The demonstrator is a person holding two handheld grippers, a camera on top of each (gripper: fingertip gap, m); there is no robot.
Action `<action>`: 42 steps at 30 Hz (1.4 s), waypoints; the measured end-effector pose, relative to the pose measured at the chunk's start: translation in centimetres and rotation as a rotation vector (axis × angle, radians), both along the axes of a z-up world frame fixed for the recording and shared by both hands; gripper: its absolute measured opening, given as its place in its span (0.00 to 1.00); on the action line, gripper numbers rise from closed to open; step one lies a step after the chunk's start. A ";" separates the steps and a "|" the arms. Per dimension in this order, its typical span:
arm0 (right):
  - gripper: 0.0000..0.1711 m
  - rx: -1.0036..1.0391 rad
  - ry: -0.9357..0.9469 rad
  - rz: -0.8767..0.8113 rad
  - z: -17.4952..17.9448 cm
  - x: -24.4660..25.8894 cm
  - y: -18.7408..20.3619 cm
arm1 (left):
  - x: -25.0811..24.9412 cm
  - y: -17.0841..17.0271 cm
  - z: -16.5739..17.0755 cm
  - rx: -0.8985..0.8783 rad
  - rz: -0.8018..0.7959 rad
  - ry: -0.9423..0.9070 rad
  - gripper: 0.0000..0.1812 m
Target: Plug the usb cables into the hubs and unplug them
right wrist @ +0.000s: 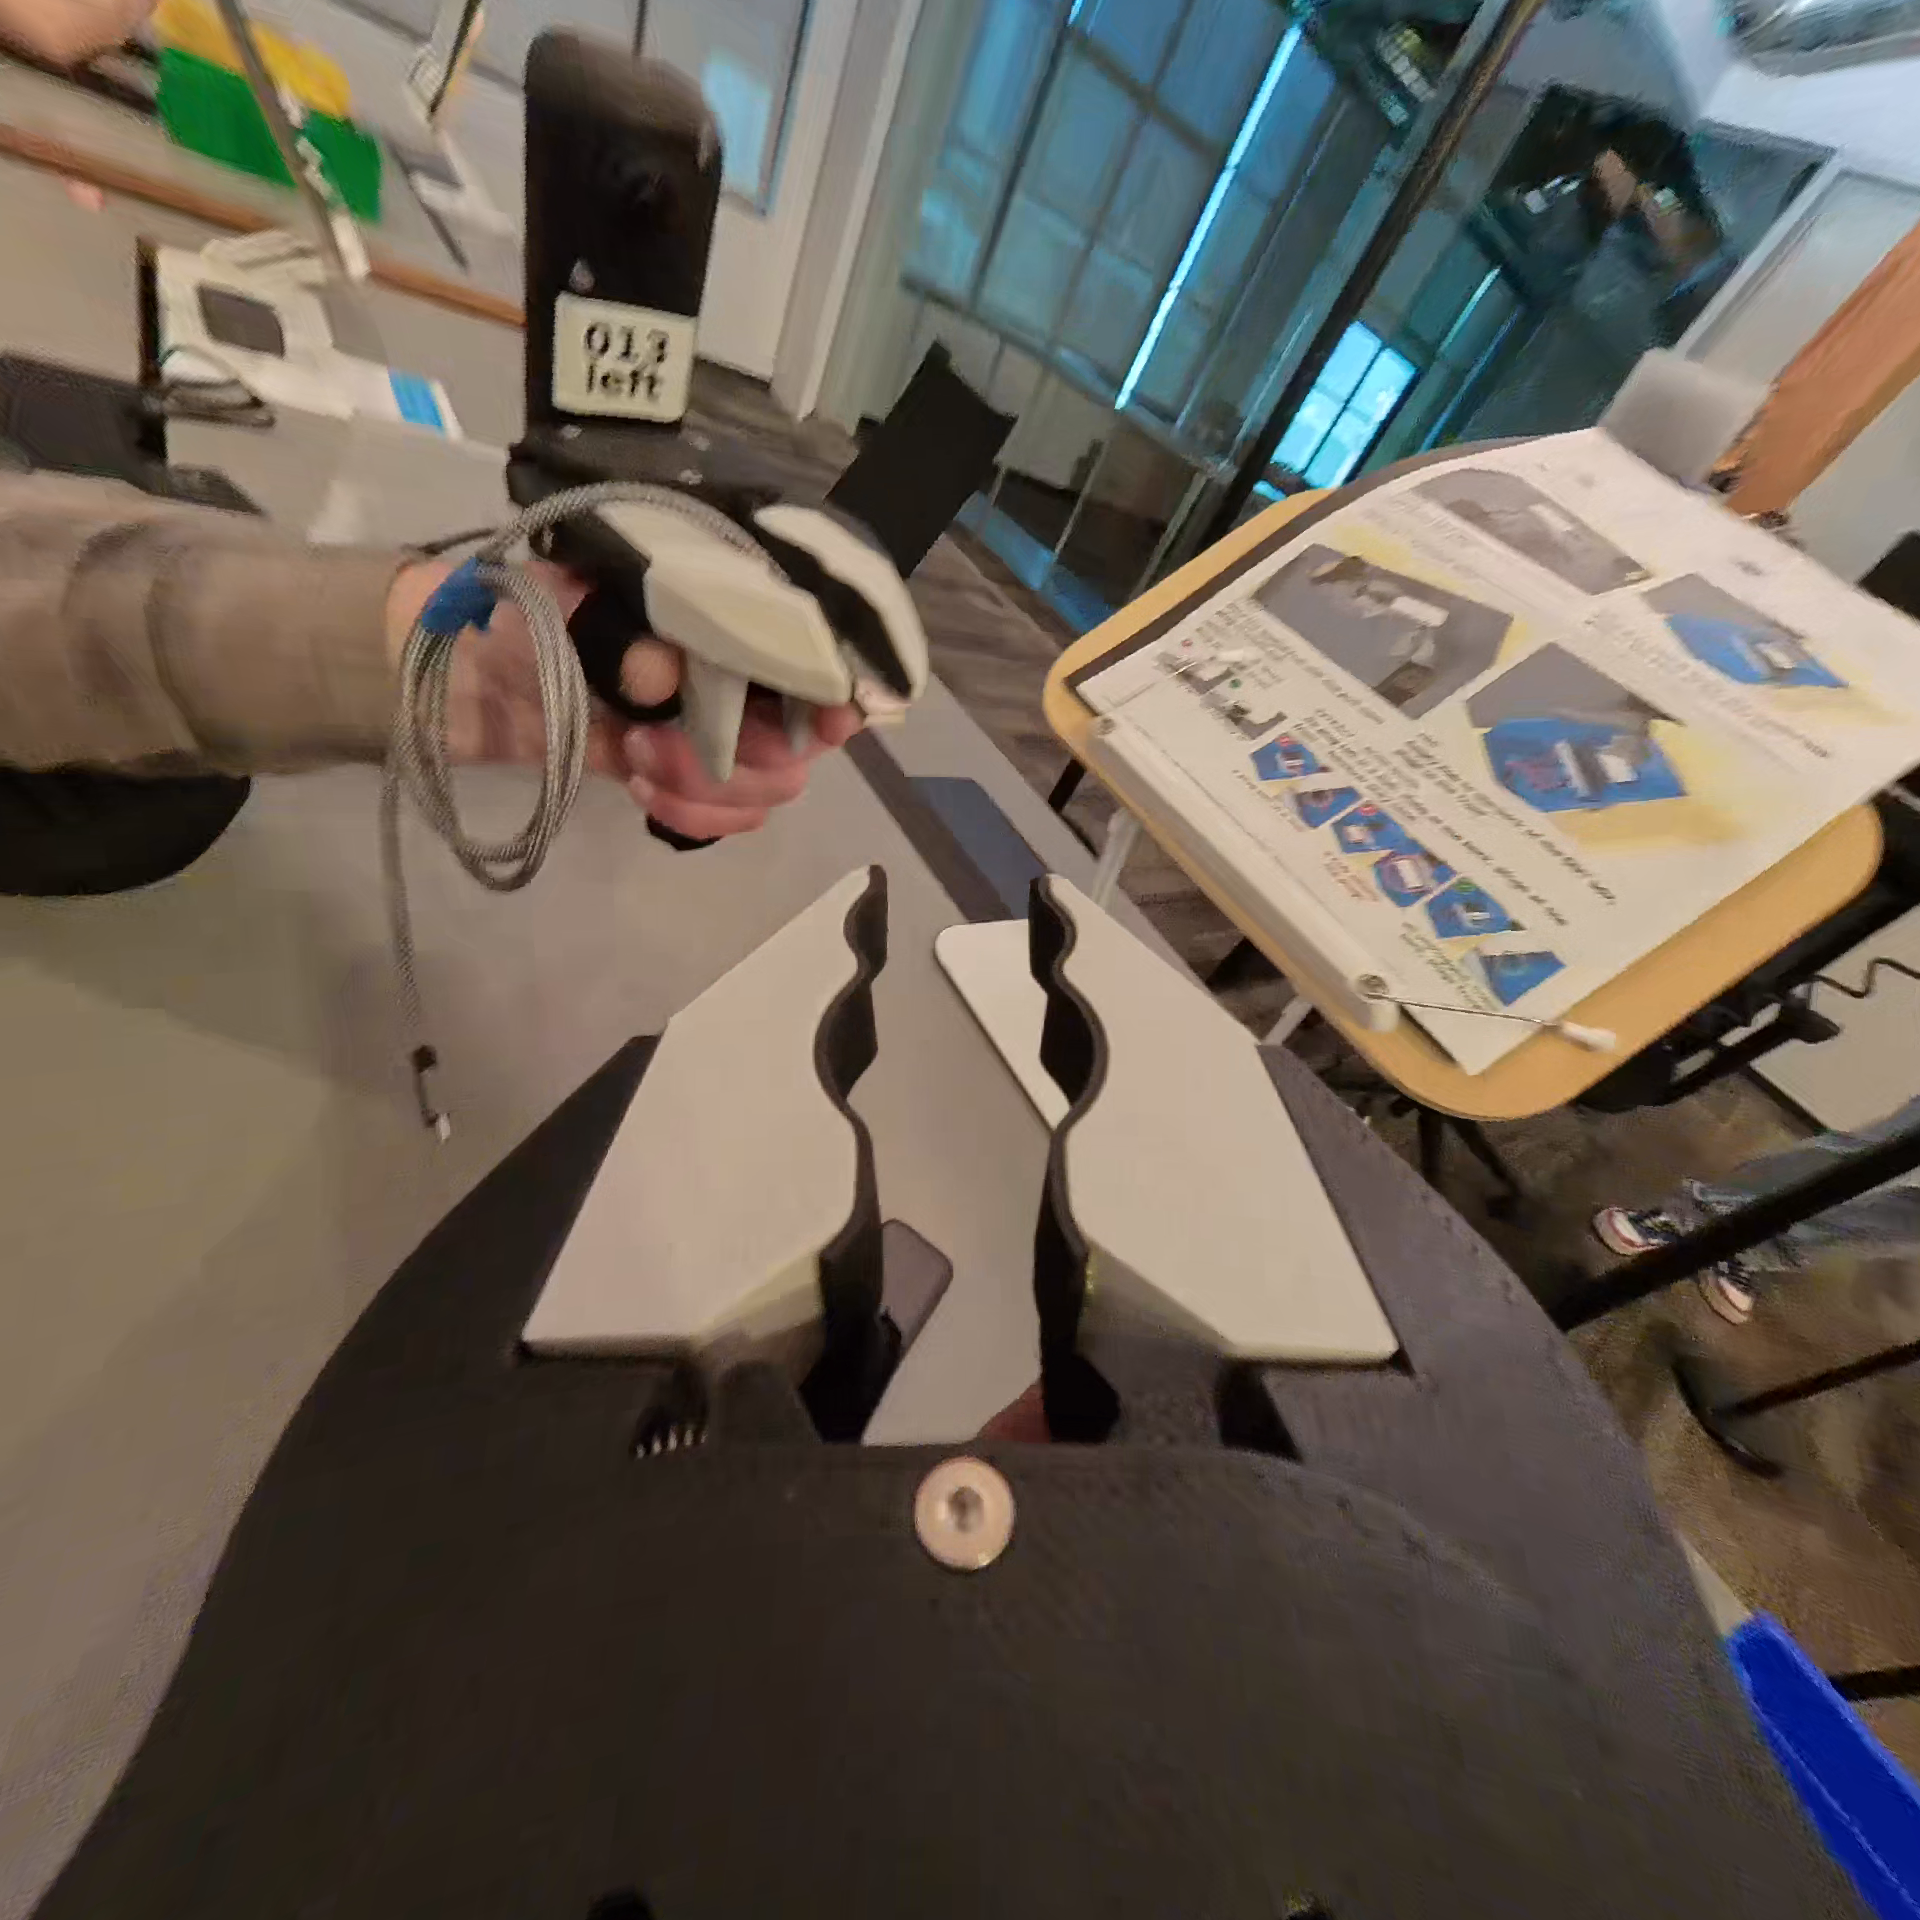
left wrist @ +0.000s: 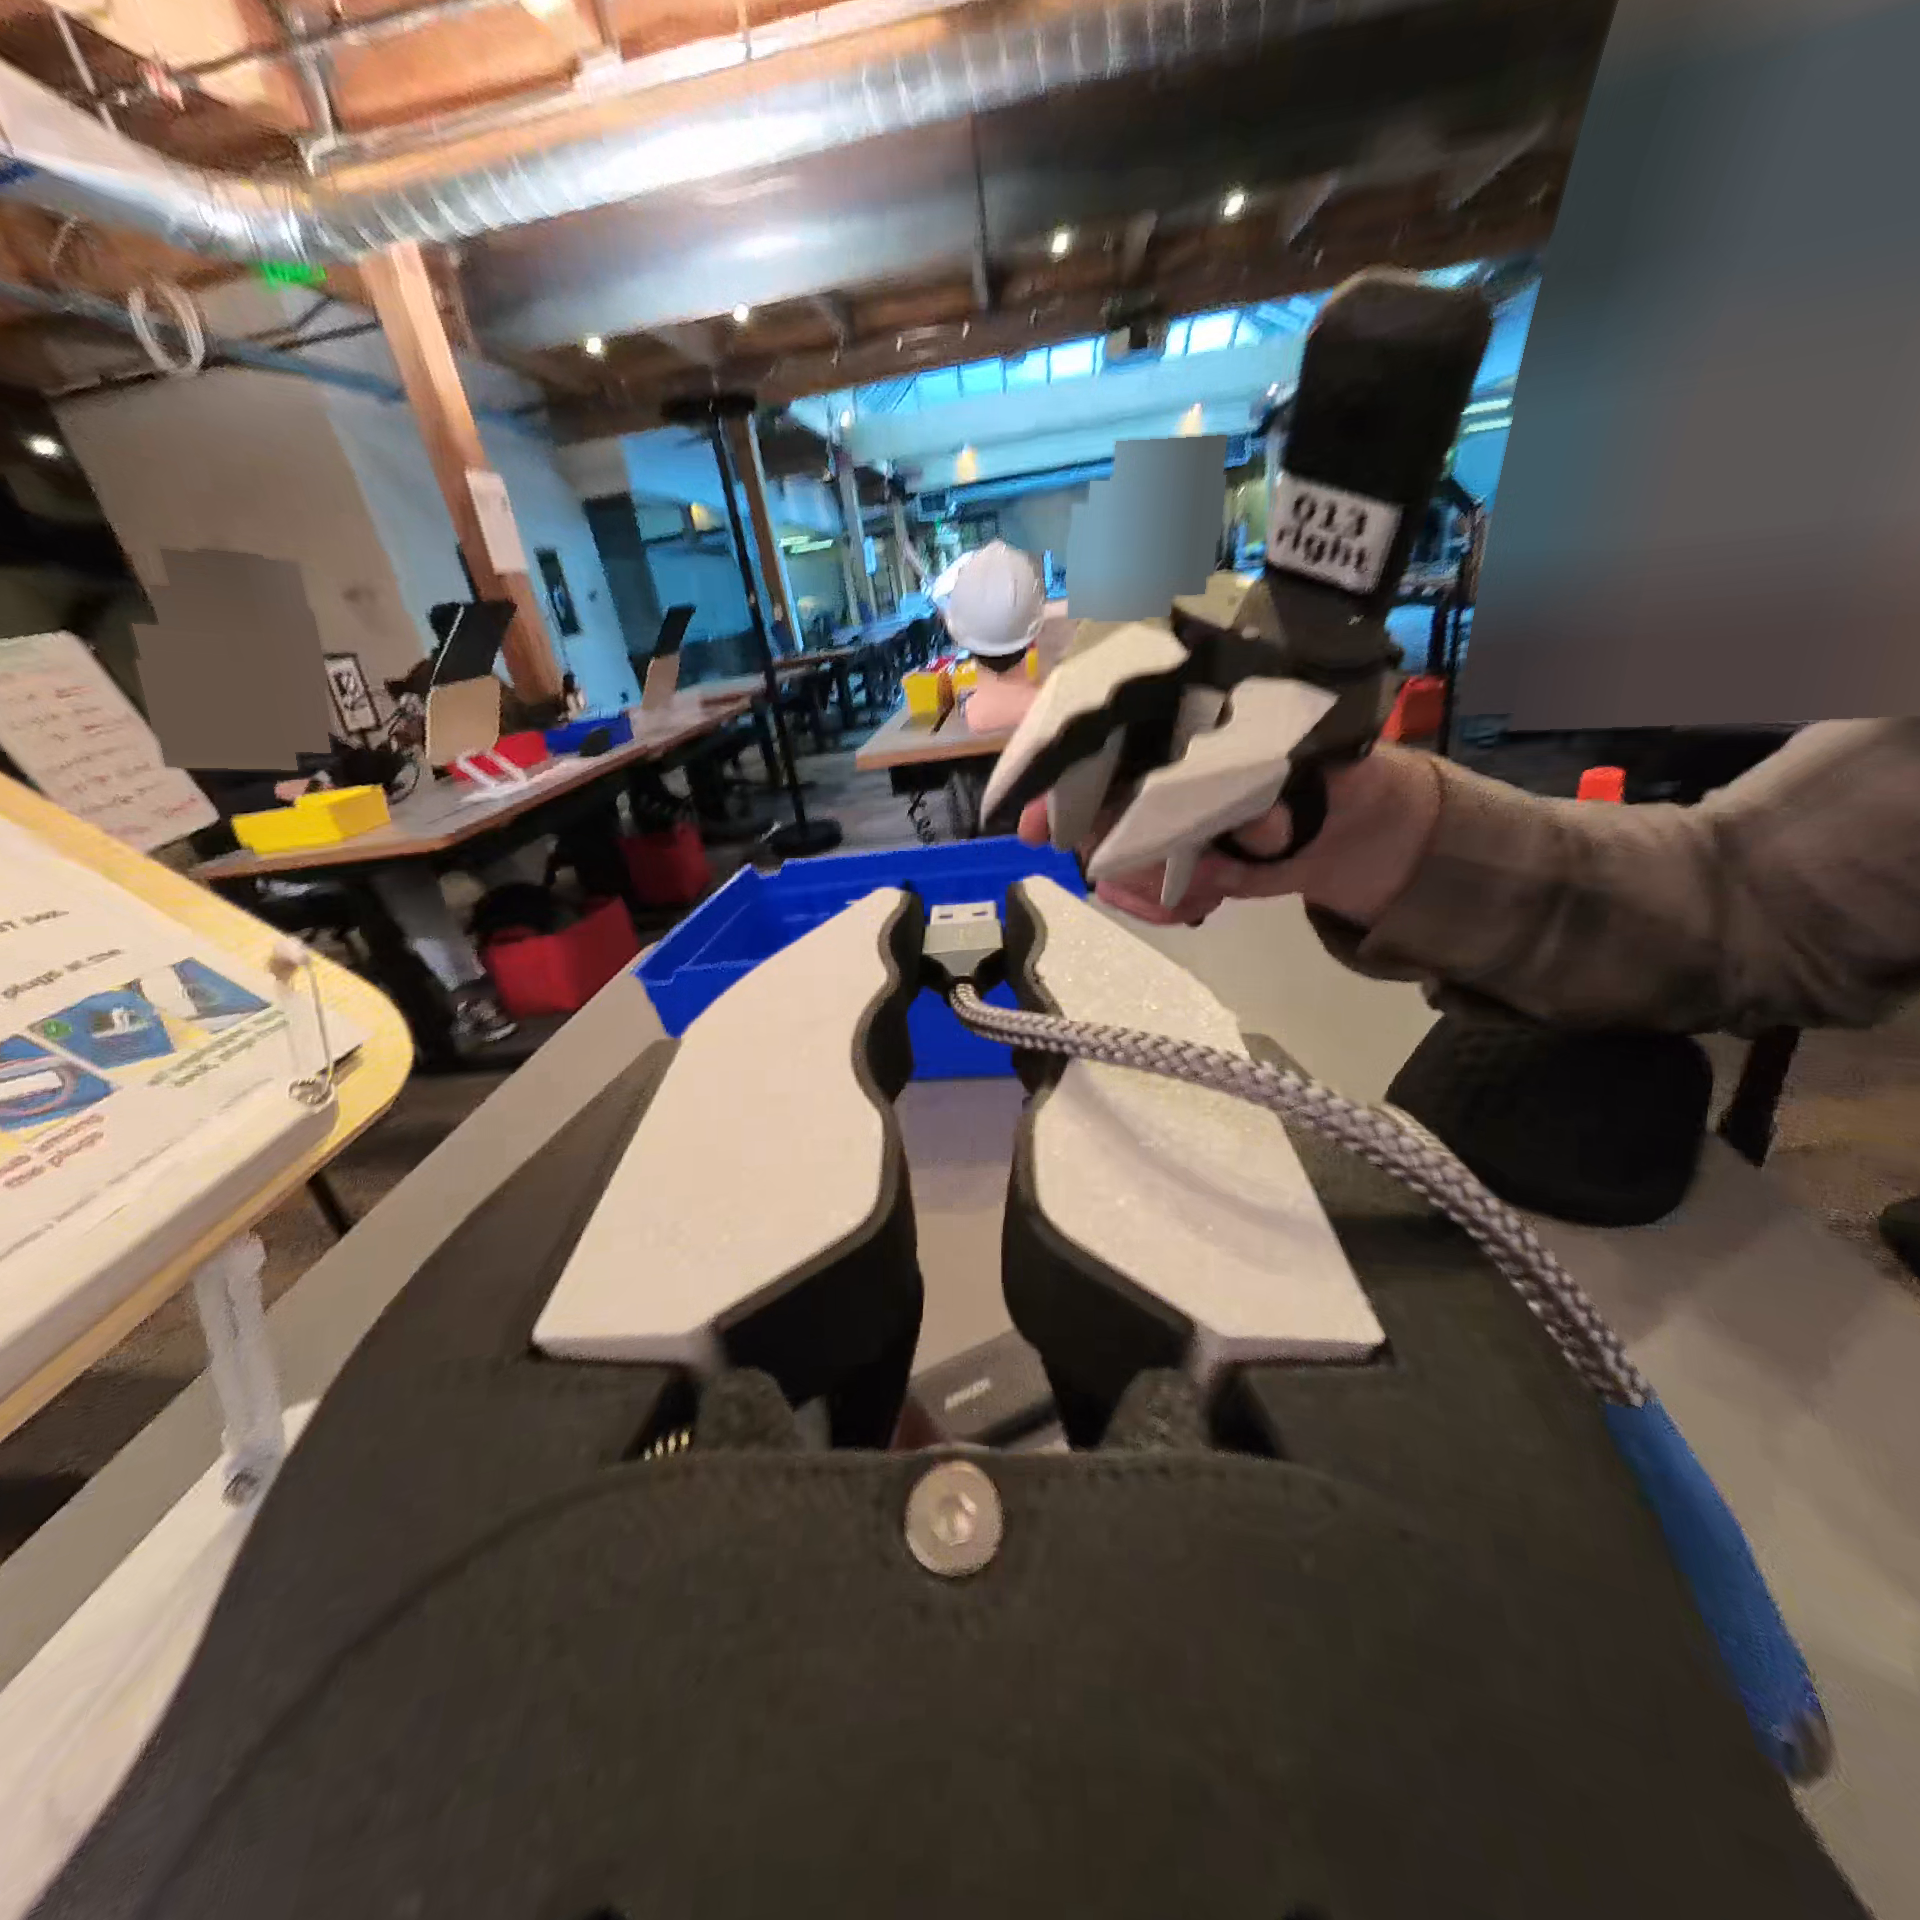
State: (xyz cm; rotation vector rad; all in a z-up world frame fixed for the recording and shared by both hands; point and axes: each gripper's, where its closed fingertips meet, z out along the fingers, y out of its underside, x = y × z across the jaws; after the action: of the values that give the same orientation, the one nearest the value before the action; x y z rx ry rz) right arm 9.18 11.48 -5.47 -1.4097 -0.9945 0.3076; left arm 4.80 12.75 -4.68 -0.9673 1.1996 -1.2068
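Observation:
My left gripper (left wrist: 961, 902) is shut on the silver USB plug (left wrist: 963, 937) of a grey braided cable (left wrist: 1351, 1127), held up in the air. The cable runs back to the right past a blue tape band (left wrist: 1714, 1579). In the right wrist view the left gripper (right wrist: 885, 694) holds the plug while the cable's coil (right wrist: 478, 727) hangs from the hand and its far end (right wrist: 431, 1101) dangles. My right gripper (right wrist: 956, 904) is open and empty; it also shows in the left wrist view (left wrist: 1049, 831). A dark hub (right wrist: 914, 1278) lies on the table below; it also shows under the left fingers (left wrist: 977, 1392).
A blue bin (left wrist: 800, 935) stands on the grey table (right wrist: 208, 1143) ahead of the left gripper. An instruction sheet on a tilted yellow-edged stand (right wrist: 1507, 748) is beside the table. A white flat plate (right wrist: 987, 987) lies near the table edge. Other tables and people are far behind. One gripper's finger ends stand about 6 cm off the other's.

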 end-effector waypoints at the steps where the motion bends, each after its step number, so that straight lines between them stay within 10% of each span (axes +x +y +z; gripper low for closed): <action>1: 0.14 -0.034 0.028 0.034 -0.3 -0.7 -0.1 | -0.2 -0.6 0.2 0.012 -0.029 -0.013 0.08; 8: 0.07 -0.554 0.598 0.492 1.7 -3.5 -2.0 | 0.4 -3.9 0.0 0.298 -0.038 0.006 0.08; 42: 0.01 -0.740 0.692 0.683 0.9 -4.6 -4.0 | 0.5 -5.4 -0.1 0.721 0.115 0.048 0.08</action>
State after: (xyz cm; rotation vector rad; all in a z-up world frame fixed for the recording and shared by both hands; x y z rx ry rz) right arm 4.62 7.44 -4.55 -1.3738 -0.7570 1.6832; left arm 5.27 7.32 -4.75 -0.5086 1.4468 -0.5775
